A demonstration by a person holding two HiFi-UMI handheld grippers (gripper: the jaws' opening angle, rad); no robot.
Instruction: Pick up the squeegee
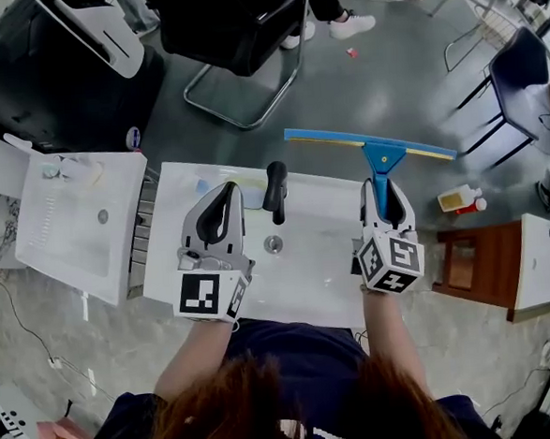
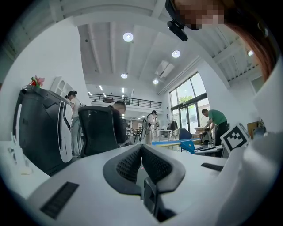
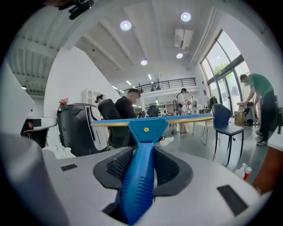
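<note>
bright, even ceiling-lamp and window light; gripper views bulge fisheye-round, dark at corners.

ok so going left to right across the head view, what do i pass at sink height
small white basin → left gripper → black faucet → right gripper, shut on the squeegee → red-capped bottle

An upright black tap [image 1: 275,188] stands mid-back on the white rectangular basin [image 1: 303,282], bare surface passable on either side, and a black office chair [image 1: 238,24] blocks the floor beyond.
</note>
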